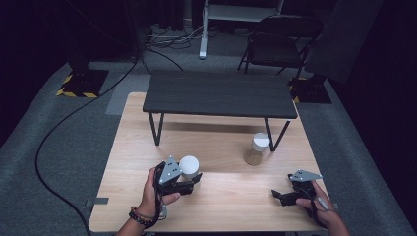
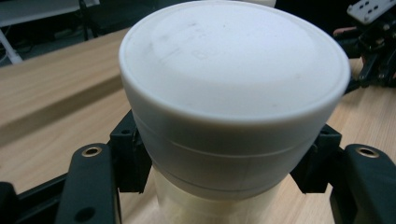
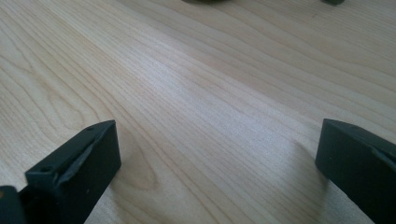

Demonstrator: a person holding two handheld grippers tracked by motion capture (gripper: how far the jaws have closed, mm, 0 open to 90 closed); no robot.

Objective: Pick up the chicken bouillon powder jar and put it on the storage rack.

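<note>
A jar with a broad white lid (image 1: 189,166) is held at the near left of the wooden table (image 1: 221,196), with my left gripper (image 1: 193,180) shut on it. In the left gripper view the lid (image 2: 233,84) looms close, and the black pads (image 2: 128,158) press on its lower rim from both sides above the pale jar body (image 2: 210,205). A second jar (image 1: 257,149) with a white lid and tan contents stands upright right of centre. At the near right my right gripper (image 1: 279,195) rests low over the wood, open, with bare tabletop between its jaws (image 3: 217,144).
A small dark bench-like table (image 1: 219,93) on thin black legs stands across the far half of the wooden table. Behind it on the floor are a black folding chair (image 1: 278,44), cables (image 1: 64,128) and a yellow-striped stand base (image 1: 82,82).
</note>
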